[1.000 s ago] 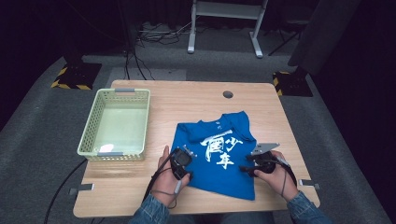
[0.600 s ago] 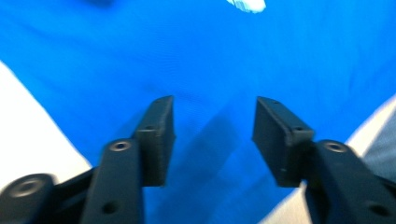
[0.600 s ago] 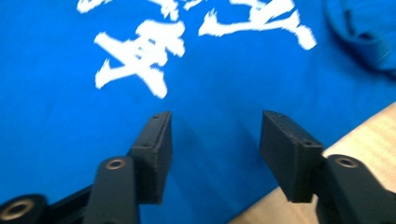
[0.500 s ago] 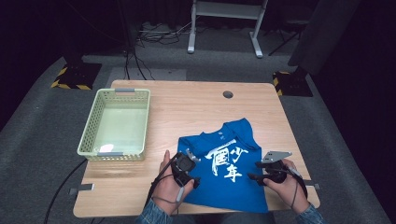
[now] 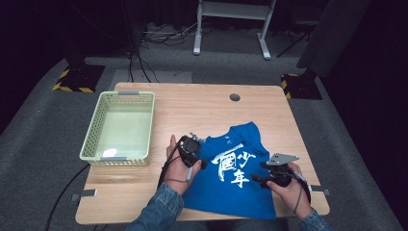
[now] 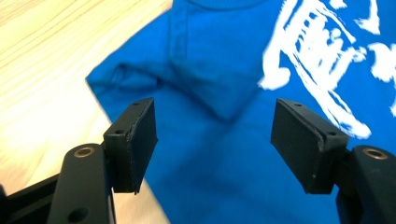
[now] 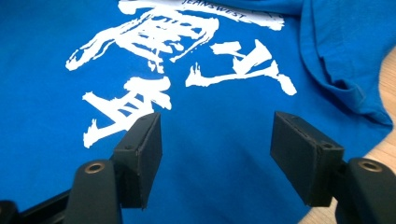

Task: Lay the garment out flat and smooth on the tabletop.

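Note:
A blue T-shirt (image 5: 235, 178) with white brush characters lies flat near the table's front edge, its hem toward me. My left gripper (image 5: 196, 147) sits at the shirt's left side. In the left gripper view the left gripper (image 6: 215, 135) stands open over the left sleeve (image 6: 140, 77), nothing pressed between the pads. My right gripper (image 5: 257, 179) is at the shirt's right side and points left. Seen in its own view, the right gripper (image 7: 217, 149) stands open just above the cloth, below the print (image 7: 154, 70). Both sets of jaws have just been opening, with nothing in them.
A pale green plastic basket (image 5: 92, 129) stands on the left half of the wooden table (image 5: 192, 106). A round cable hole (image 5: 235, 97) sits at the table's far middle. Beyond the table are dark floor, cables and a white stand (image 5: 231, 24).
The shirt has slid a little toward the table's front edge. My left gripper has moved away from me along the shirt's left side. Both grippers' jaws stand wider.

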Demonstrator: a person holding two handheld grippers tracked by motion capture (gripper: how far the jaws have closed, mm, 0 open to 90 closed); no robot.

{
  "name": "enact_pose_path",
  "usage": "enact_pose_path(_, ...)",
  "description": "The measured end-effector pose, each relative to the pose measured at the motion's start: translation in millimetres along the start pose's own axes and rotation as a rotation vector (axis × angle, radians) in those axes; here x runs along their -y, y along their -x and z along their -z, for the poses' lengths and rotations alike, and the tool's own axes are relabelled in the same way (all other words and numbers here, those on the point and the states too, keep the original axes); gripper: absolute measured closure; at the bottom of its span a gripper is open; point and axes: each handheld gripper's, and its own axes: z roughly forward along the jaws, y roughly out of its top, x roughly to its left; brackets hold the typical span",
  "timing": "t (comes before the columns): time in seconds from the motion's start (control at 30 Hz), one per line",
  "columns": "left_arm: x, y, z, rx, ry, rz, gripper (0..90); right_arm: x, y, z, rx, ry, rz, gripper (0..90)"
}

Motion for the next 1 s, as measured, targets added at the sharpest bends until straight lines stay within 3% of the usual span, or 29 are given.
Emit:
enact_pose_path(0.17, -10.7, -2.5, -15.7, 0.0, -0.025, -0.005, 42.0, 3.5, 0.7, 1.2, -0.003, -0.003, -0.008, 34.7)
enact_pose_path(0.3, -13.7, 0.9, -16.3, 0.005, -0.019, -0.064, 83.9, 4.9, 0.2, 0.8, -0.009, 0.004, -0.005, 35.3)
enact_pose_path(0.4, -18.4, 3.7, -10.8, -0.029, 0.006, -0.112, 88.5, 5.0, -0.8, -0.8, -0.019, 0.006, 0.0, 35.9)
enact_pose_path(0.47, -25.9, -0.7, -2.5, -0.063, 0.072, -0.115, 88.6, 4.7, -1.9, -3.3, -0.032, -0.002, 0.013, 36.3)
enact_pose_path(0.5, -33.3, -8.7, 4.3, -0.106, 0.138, -0.104, 88.6, 4.5, -2.7, -4.6, -0.036, -0.007, 0.021, 36.5)
enact_pose_path(0.53, -42.3, -23.4, 13.4, -0.185, 0.216, -0.081, 88.5, 4.5, -3.7, -5.8, -0.037, -0.013, 0.027, 36.6)
enact_pose_path(0.57, -49.5, -42.3, 22.4, -0.249, 0.298, 0.002, 87.5, 4.6, -4.6, -7.1, -0.039, -0.018, 0.031, 36.7)
enact_pose_path(0.6, -54.7, -58.9, 29.0, -0.301, 0.358, 0.098, 74.1, 4.8, -5.6, -8.1, -0.04, -0.022, 0.032, 36.8)
enact_pose_path(0.63, -59.7, -69.6, 32.3, -0.331, 0.367, 0.141, 51.9, 4.9, -6.9, -8.5, -0.039, -0.025, 0.036, 36.8)
enact_pose_path(0.67, -63.0, -73.6, 34.7, -0.334, 0.345, 0.151, 39.8, 4.9, -8.4, -8.2, -0.04, -0.026, 0.039, 36.8)
enact_pose_path(0.77, -59.2, -61.4, 32.4, -0.321, 0.277, 0.079, 29.1, 4.7, -9.8, -7.2, -0.048, -0.026, 0.045, 36.8)
enact_pose_path(0.9, -36.7, -35.0, 18.1, -0.201, 0.135, -0.021, 32.5, 0.2, -5.0, -11.4, -0.037, -0.028, 0.045, 36.8)
enact_pose_path(1.0, -19.1, -19.4, 5.2, -0.122, 0.054, -0.076, 34.1, -4.0, -1.2, -15.1, -0.037, -0.029, 0.043, 36.7)
